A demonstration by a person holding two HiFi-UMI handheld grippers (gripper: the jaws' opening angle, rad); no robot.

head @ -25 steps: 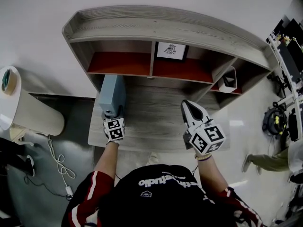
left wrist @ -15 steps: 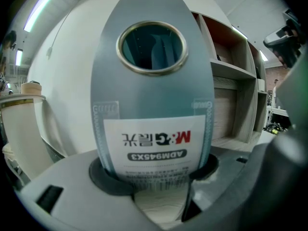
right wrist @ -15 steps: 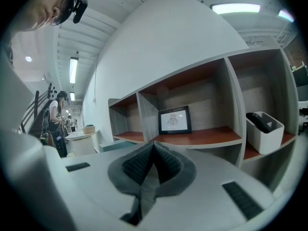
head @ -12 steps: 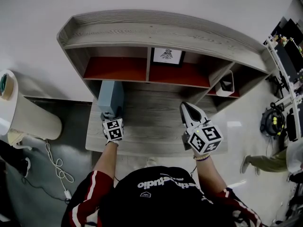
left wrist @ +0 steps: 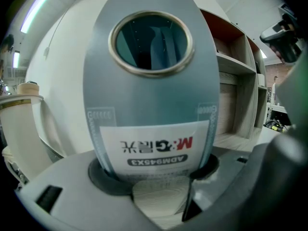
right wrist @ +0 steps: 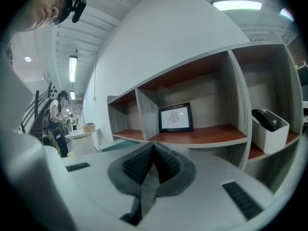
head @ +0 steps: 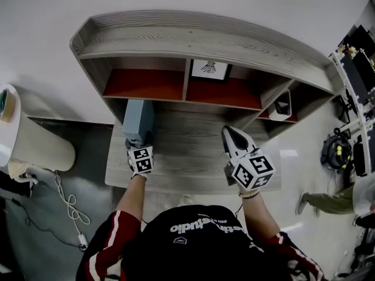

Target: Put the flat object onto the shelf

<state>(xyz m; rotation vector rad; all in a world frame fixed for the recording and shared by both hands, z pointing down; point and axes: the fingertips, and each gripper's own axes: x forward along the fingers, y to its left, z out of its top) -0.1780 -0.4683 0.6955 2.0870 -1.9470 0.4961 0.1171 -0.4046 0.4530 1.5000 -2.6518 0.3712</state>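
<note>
A flat grey-blue file folder (head: 139, 120) stands on edge over the left of the desk (head: 187, 151), just in front of the shelf's lower left opening. Its spine, with a round finger hole and a white label, fills the left gripper view as the folder (left wrist: 149, 95). My left gripper (head: 138, 143) is shut on the folder's lower end, seen up close at the left gripper (left wrist: 159, 179). My right gripper (head: 230, 131) hovers over the desk's right half, shut with nothing in it. From the right gripper (right wrist: 153, 153), the shelf compartments show ahead.
The grey wood shelf unit (head: 193, 40) has red-brown boards. A framed picture (head: 210, 68) stands in the middle compartment, the same picture (right wrist: 176, 117) in the right gripper view. A white bin (head: 283, 105) sits at the right. A round white table (head: 32, 139) stands left of the desk.
The head view has shifted a little. Both grippers stay in nearly the same places, the left one still holding the folder.
</note>
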